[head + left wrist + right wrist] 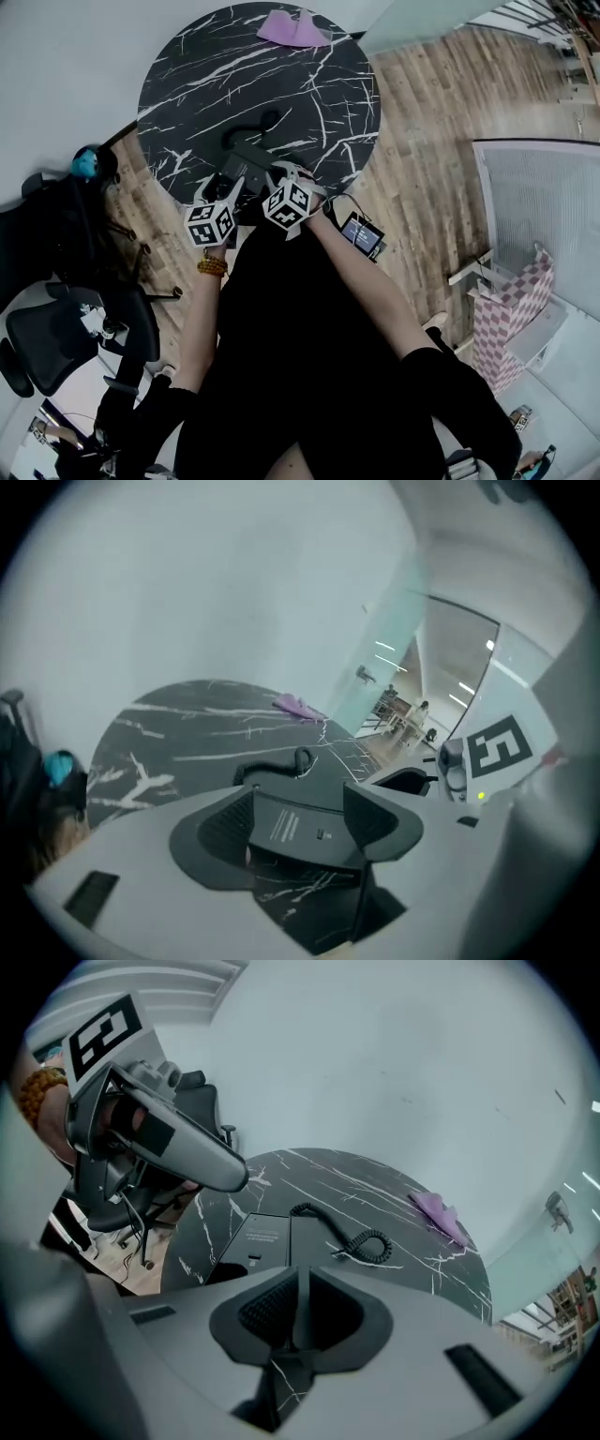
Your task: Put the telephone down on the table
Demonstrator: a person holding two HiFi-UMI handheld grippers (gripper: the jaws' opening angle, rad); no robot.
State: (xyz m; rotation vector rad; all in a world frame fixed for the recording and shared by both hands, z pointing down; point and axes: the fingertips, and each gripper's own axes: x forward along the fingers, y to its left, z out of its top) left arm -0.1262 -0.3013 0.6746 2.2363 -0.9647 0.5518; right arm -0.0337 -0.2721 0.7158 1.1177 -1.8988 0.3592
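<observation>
The telephone (291, 822) is at the 6 o'clock edge of the round marble table (319, 84), underside label facing up, with its coiled cord (361, 1241) lying on the tabletop toward 12 o'clock. The left gripper (302, 841) has its jaws spread across the width of the telephone body and clamped against both sides. The right gripper (298, 1312) has its jaws nearly together, pinching a thin edge of the same unit; a purple cloth (292, 28) lies at the table's 1 o'clock rim.

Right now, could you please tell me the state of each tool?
Left tool: closed on the telephone, across its body.
Right tool: closed on the telephone's thin edge.
</observation>
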